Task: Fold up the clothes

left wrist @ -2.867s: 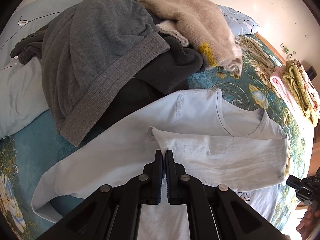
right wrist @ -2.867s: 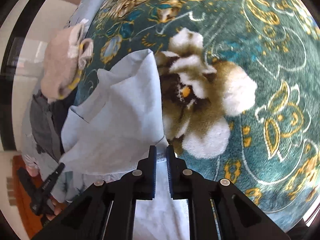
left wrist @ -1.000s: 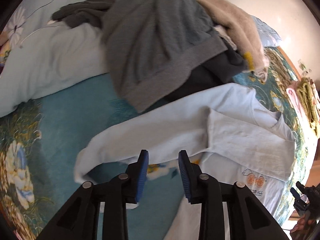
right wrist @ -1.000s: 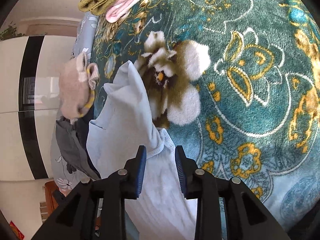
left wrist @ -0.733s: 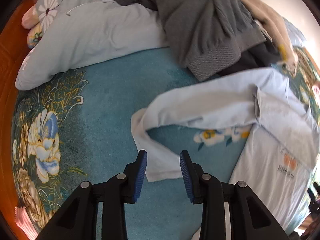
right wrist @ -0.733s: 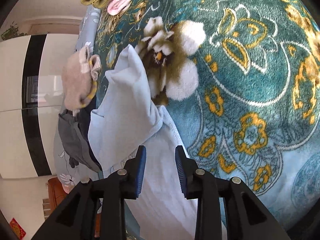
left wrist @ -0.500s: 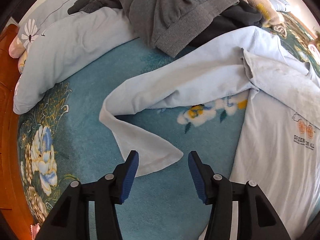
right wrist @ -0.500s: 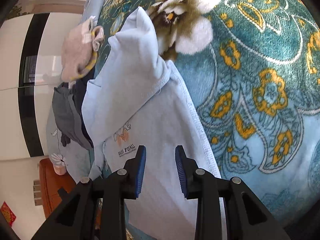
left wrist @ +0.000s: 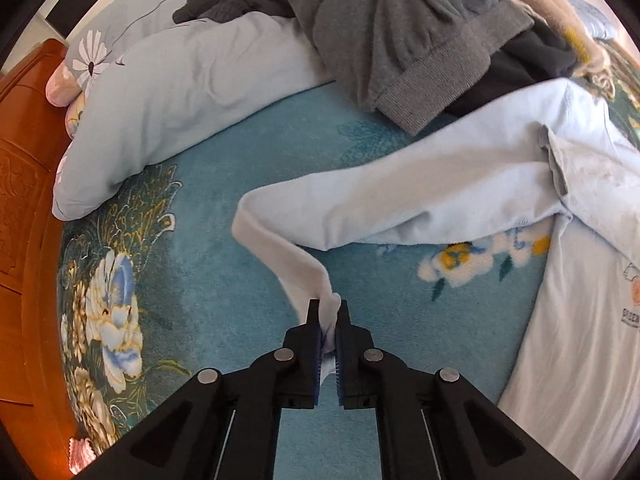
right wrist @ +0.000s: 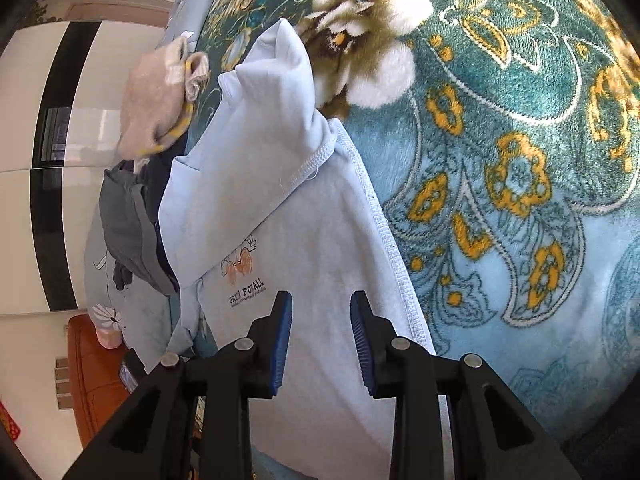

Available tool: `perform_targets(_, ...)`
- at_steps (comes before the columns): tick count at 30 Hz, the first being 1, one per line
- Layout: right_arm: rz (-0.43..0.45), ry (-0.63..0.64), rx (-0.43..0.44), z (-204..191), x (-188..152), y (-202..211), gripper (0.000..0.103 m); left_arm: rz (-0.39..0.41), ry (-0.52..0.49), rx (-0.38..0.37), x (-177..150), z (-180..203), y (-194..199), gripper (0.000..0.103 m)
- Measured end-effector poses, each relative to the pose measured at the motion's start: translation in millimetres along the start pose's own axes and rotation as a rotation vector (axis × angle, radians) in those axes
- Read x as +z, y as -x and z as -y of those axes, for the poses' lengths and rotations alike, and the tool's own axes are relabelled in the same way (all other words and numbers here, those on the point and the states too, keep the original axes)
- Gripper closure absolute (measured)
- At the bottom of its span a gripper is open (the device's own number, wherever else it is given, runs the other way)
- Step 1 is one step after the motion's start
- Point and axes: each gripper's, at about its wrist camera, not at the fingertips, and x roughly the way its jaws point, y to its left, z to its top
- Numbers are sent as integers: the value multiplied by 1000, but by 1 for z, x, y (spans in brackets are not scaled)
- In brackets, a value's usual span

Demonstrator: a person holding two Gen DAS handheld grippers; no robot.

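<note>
Garment: pale blue sweatshirt (left wrist: 460, 184) lies spread on the teal floral blanket (left wrist: 224, 280), small chest print | My left claw (left wrist: 329, 320): clenched on its cuff, sleeve trailing ahead and rightward | My right claw (right wrist: 321, 336): released, hovering above the sweatshirt's body, hem just right

The left tongs (left wrist: 329, 322), spread apart half a second ago, have clamped onto the cuff of the pale blue shirt's (left wrist: 420, 192) outstretched sleeve (its tip bunched between the pads). The right tongs (right wrist: 320, 336) have slid from the folded sleeve onto the shirt's printed front.
</note>
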Motion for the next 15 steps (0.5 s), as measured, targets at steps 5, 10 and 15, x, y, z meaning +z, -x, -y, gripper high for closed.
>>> perform_targets(5,4,-7,-4,4,1,3,72,54,248,-179,39,-89,52,98)
perform_targets(10,3,-20,0,8,2,4,72,113,264,-185,90,-132,93,98)
perform_targets(15,-3,-15,3,5,0,3,72,3,256,-443,118,-97,107,98)
